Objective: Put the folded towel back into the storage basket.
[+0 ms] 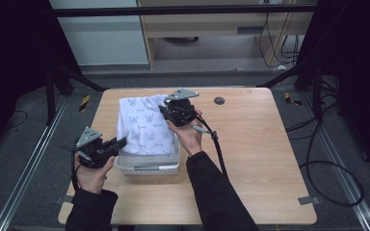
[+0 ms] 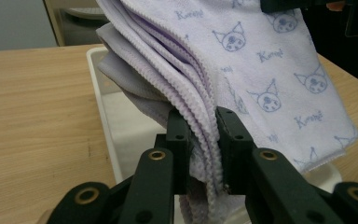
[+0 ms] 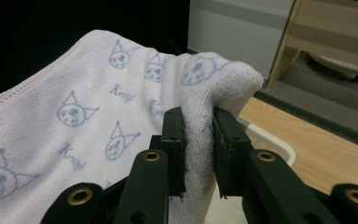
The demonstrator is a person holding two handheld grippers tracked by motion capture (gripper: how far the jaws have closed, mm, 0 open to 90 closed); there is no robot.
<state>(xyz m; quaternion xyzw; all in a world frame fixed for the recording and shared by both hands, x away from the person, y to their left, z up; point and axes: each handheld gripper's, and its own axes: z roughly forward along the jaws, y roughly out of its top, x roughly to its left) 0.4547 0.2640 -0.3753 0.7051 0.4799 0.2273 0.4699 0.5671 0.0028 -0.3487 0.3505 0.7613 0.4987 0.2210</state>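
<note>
The folded towel [image 1: 144, 126], pale with cat faces, hangs over the white basket [image 1: 149, 167] on the worktop [image 1: 250, 154]. The left gripper [image 2: 199, 140] clamps its jaws on the layered near edge; the right gripper [image 3: 198, 135] pinches the bunched far corner, lifted above the basket

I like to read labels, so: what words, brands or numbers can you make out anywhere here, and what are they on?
Towel: a short cursive word repeated between the cat-face drawings; it starts with "K", maybe "Kuromi", but is too blurred to be sure.
Nothing else readable; the white basket, table and both grippers carry no legible text.
</note>
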